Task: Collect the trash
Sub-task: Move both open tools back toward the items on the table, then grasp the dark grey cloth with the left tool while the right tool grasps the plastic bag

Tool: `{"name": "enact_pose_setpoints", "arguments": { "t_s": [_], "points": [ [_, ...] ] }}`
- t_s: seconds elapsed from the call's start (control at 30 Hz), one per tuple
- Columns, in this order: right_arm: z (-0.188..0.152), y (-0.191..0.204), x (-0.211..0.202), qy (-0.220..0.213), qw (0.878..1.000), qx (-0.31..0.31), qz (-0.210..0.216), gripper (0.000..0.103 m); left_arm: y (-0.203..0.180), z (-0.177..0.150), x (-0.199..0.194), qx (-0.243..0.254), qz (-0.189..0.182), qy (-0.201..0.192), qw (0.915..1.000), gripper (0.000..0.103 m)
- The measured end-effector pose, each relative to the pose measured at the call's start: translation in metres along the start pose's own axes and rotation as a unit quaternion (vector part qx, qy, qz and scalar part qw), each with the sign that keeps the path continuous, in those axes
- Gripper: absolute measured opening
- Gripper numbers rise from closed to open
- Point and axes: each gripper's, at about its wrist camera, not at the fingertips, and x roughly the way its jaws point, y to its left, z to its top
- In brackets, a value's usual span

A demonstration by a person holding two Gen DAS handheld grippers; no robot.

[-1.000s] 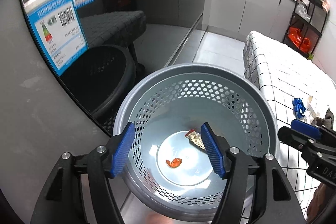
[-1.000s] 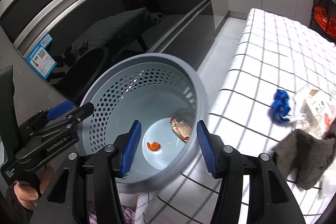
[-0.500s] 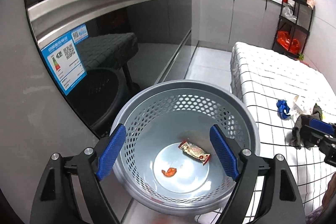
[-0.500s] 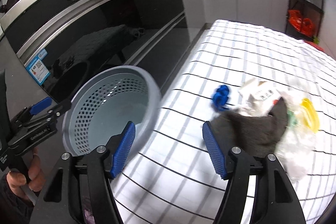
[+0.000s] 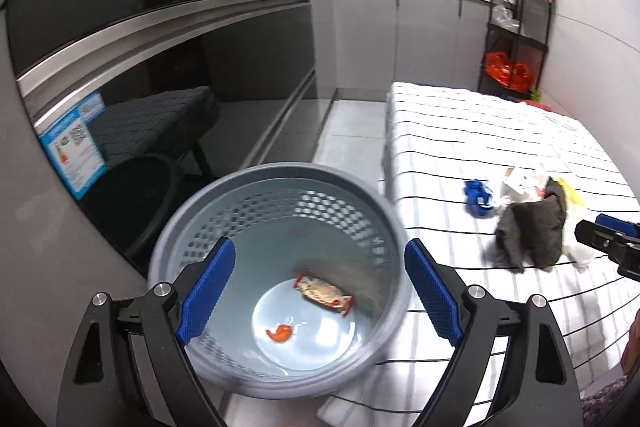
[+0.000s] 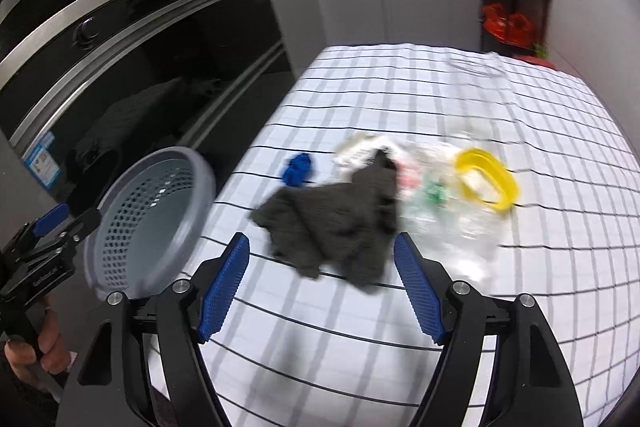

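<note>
A white tablecloth with a black grid (image 6: 460,107) covers the table and fills most of the right wrist view. It is the work surface, and the trash lies in a loose pile near its middle. At 9 o'clock in that view a grey perforated basket (image 6: 160,215) hangs off the table's edge, placed close so that each piece has a short way to travel. In the left wrist view the basket (image 5: 276,259) sits at 6 o'clock, and a candy wrapper (image 5: 324,295) and a small orange scrap (image 5: 280,333) already lie on its floor.

The largest piece still on the cloth is a dark grey rag (image 6: 336,223), at the centre. Crumpled clear plastic (image 6: 448,211) lies just beside it at 3 o'clock, with a yellow ring (image 6: 486,179) at 2 o'clock and a small blue scrap (image 6: 298,169) at 11 o'clock.

The right gripper (image 6: 322,287) points down at the rag, its jaws opening wide with nothing pressed between them, probably readying for that piece. The left gripper (image 5: 318,293) hangs over the basket, its jaws also opening and empty, which suggests that it has nothing more to drop.
</note>
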Motion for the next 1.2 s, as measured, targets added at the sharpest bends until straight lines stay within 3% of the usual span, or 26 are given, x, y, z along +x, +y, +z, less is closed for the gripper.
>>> {"name": "enact_pose_setpoints", "arguments": {
  "t_s": [0.1, 0.57, 0.87, 1.2],
  "points": [
    [-0.005, -0.021, -0.004, 0.001, 1.0, 0.016, -0.017, 0.072, -0.014, 0.001, 0.004, -0.003, -0.03, 0.013, 0.9995, 0.085],
    [-0.015, -0.087, -0.013, 0.002, 0.996, 0.062, -0.063, 0.072, -0.109, 0.007, 0.024, 0.062, -0.088, 0.02, 0.994, 0.085],
    [-0.013, -0.087, 0.001, 0.018, 0.996, 0.067, -0.047, 0.072, -0.145, 0.012, 0.048, 0.09, -0.13, 0.034, 0.9869, 0.086],
    [-0.007, -0.077, 0.029, 0.034, 0.997, 0.046, -0.06, 0.072, -0.146, 0.006, 0.065, 0.081, -0.13, 0.051, 0.9868, 0.087]
  ]
}}
